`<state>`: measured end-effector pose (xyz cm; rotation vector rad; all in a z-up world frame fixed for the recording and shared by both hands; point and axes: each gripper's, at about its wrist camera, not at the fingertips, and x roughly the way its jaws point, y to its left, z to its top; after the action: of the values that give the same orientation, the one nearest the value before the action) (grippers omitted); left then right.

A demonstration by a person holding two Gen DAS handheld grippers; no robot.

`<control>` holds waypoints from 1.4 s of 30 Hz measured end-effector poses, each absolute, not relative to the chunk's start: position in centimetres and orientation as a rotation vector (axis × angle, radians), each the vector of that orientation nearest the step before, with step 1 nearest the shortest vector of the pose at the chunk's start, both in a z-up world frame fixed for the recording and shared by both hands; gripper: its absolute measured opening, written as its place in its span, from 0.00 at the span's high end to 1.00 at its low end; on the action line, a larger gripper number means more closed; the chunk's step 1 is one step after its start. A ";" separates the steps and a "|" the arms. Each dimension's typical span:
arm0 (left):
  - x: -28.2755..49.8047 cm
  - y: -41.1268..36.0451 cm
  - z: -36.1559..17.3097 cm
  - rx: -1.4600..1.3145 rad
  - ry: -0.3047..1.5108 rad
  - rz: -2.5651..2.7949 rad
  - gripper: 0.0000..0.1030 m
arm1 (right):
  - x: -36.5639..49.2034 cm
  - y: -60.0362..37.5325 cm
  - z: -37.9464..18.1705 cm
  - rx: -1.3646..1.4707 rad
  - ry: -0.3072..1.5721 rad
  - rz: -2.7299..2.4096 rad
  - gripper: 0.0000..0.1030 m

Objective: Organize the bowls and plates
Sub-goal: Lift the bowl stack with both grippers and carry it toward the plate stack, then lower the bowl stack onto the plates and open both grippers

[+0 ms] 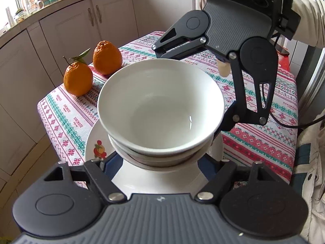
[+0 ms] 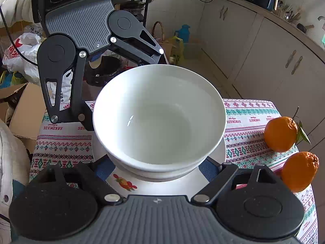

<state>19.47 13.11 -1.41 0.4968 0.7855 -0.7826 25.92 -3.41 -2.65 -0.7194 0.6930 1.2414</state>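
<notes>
Left wrist view: both grippers – left gripper (image 1: 162, 162), right gripper (image 1: 193, 93) – clamp the bowl stack (image 1: 160, 109) from opposite sides; oranges (image 1: 91, 69) at ten o'clock.

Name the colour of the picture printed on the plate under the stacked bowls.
Red and orange with some green, on the white plate; clearest in the right wrist view.

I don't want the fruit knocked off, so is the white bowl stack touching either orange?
Apart. The right wrist view shows patterned tablecloth between the bowl stack and the leafy orange; the other orange sits farther off.
</notes>
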 end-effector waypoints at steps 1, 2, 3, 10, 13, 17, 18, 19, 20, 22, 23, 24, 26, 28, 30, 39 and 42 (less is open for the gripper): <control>19.6 13.2 -1.5 0.496 0.787 -0.781 0.22 | 26.1 -3.3 -2.8 -0.715 0.698 1.242 0.12; 19.4 13.5 -1.4 0.493 0.788 -0.779 0.22 | 26.4 -3.2 -2.8 -0.710 0.701 1.243 0.12; 19.5 13.6 -1.5 0.491 0.788 -0.778 0.22 | 26.6 -3.1 -2.9 -0.706 0.703 1.243 0.12; 20.3 14.3 -1.9 0.458 0.795 -0.774 0.22 | 26.7 -2.8 -3.3 -0.691 0.711 1.241 0.12; 20.4 14.4 -1.9 0.448 0.797 -0.775 0.22 | 26.7 -2.6 -3.3 -0.688 0.714 1.241 0.12; 20.6 14.6 -1.9 0.432 0.800 -0.775 0.22 | 26.8 -2.7 -3.3 -0.679 0.719 1.237 0.11; 20.5 14.6 -2.0 0.428 0.799 -0.773 0.21 | 26.7 -2.7 -3.1 -0.674 0.723 1.235 0.11; 20.5 14.6 -2.0 0.427 0.798 -0.771 0.21 | 26.8 -2.7 -3.2 -0.671 0.726 1.233 0.11; 20.5 14.6 -2.0 0.429 0.795 -0.768 0.21 | 26.7 -2.7 -3.2 -0.669 0.725 1.232 0.11; 20.2 14.5 -2.0 0.436 0.785 -0.760 0.20 | 26.7 -2.7 -3.2 -0.669 0.722 1.227 0.11; 20.2 14.5 -2.0 0.435 0.783 -0.757 0.20 | 26.6 -2.7 -3.2 -0.668 0.722 1.224 0.11; 20.1 14.4 -2.0 0.435 0.780 -0.752 0.20 | 26.5 -2.7 -3.2 -0.668 0.719 1.220 0.11; 19.8 14.4 -2.0 0.438 0.769 -0.738 0.19 | 26.3 -2.8 -3.1 -0.668 0.713 1.206 0.11; 18.9 14.4 -1.8 0.443 0.734 -0.714 0.10 | 25.8 -3.1 -2.9 -0.665 0.701 1.195 0.04; 17.8 14.4 -1.5 0.451 0.692 -0.687 0.07 | 24.9 -3.7 -2.5 -0.661 0.688 1.173 0.02; 11.0 13.5 0.0 0.361 0.522 -0.383 0.01 | 19.9 -6.9 -0.7 -0.504 0.707 0.770 0.00; 8.7 12.4 0.2 0.284 0.470 -0.238 0.00 | 18.1 -8.0 -0.3 -0.399 0.705 0.555 0.00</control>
<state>8.68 12.35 0.18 0.2844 0.4704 -0.2382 18.11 -7.96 -0.27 -0.3990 0.7046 0.5549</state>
